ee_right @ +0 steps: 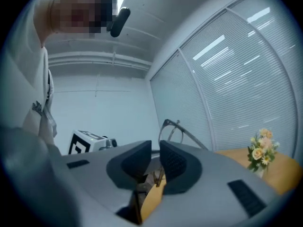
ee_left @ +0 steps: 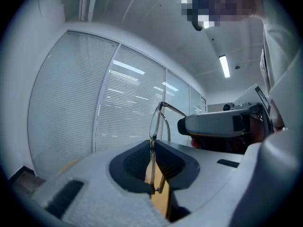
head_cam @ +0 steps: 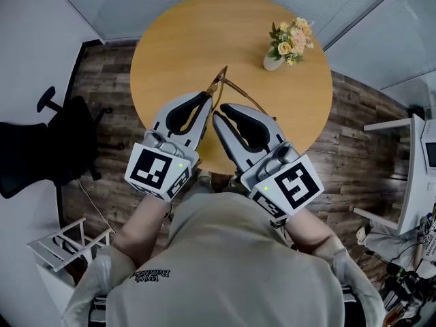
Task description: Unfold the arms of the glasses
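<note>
The glasses [head_cam: 220, 87] hang above the table [head_cam: 170, 39], their front rim clenched in the left claw [ee_left: 152, 148]. One arm already angles out over the right claw [ee_right: 156, 148], which is released with its jaws slightly parted. The other arm apparently remains folded.

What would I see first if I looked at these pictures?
The glasses, pinched in the left gripper and held above the round wooden table, one arm swung out. The right gripper sits close beside them. A vase of flowers stands near the table's far right edge.
</note>
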A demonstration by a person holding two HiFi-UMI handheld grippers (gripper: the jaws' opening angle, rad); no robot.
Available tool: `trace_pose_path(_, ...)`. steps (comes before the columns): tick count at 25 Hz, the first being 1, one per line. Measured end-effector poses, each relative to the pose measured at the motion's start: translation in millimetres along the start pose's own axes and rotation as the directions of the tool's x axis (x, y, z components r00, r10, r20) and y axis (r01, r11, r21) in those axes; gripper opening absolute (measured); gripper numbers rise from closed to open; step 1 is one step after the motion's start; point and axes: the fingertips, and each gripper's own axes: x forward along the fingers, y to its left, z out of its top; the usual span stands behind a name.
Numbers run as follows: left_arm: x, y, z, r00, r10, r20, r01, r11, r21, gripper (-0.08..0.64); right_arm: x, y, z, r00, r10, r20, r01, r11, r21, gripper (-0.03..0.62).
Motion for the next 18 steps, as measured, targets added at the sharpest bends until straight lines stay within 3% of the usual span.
trace_pose_path(6,4,-1,5,1.000,0.003,0.022,-0.003,1.000,-0.012,0.043,11,-22,-1,0.995,-0.093,0.048,0.089,0.993,0.073,0.044)
trace_pose_path(10,6,-4,3,1.000,-0.005,0.018,0.005,1.000,-0.008,0.043,12,-32,5,0.990,-0.112,0.090,0.101,0.987,0.122,0.058)
trace_pose_path(18,10,-12,-2,1.000,-0.025,-0.001,0.025,1.000,0.004,0.043,9,-43,13,0.986,-0.115,0.119,0.100,0.987,0.129,0.058)
